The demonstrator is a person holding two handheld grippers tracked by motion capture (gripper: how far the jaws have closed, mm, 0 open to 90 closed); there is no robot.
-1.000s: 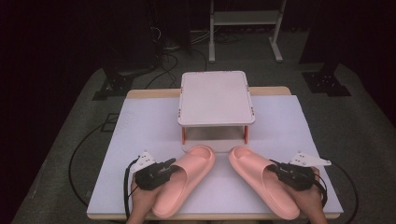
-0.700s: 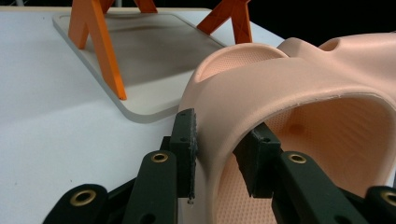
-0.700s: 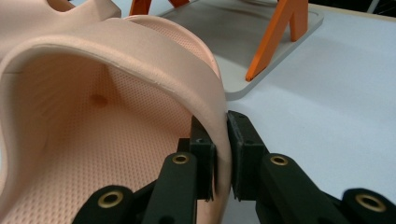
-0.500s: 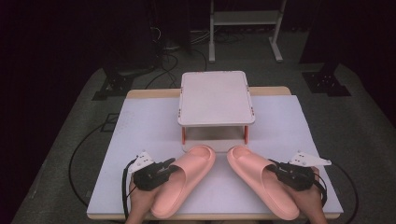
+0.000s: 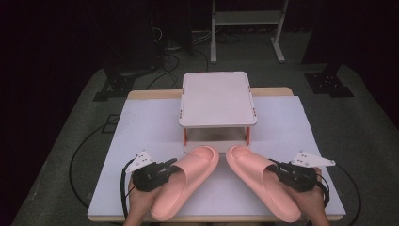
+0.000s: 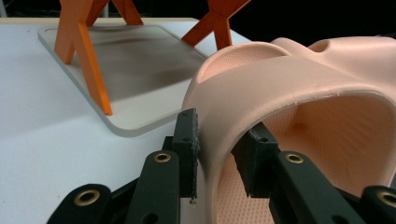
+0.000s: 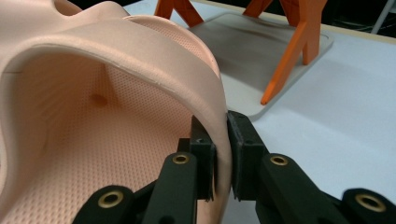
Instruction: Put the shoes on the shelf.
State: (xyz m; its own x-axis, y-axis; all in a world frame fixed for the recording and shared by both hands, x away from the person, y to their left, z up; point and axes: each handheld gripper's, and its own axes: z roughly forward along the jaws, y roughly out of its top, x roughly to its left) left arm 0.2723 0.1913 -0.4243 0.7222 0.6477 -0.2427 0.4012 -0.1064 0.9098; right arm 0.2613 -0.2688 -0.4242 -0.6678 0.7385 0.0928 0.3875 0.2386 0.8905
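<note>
On the white counter (image 5: 141, 122) two pink slippers lie side by side near the front edge, with their toes pointing to a small raised stand (image 5: 217, 98) with orange legs. The left slipper (image 5: 186, 181) is grasped by the left gripper (image 5: 170, 169): its jaws are clenched on the side of the strap, one pad outside and one inside, and they have just been closing the last bit onto it. The right slipper (image 5: 261, 186) is grasped in the same way by the right gripper (image 5: 275, 168), which pinches the outer side of its strap firmly. Both slippers rest on the counter, just before the stand's lower plate (image 6: 135, 65), with their toes close together.
</note>
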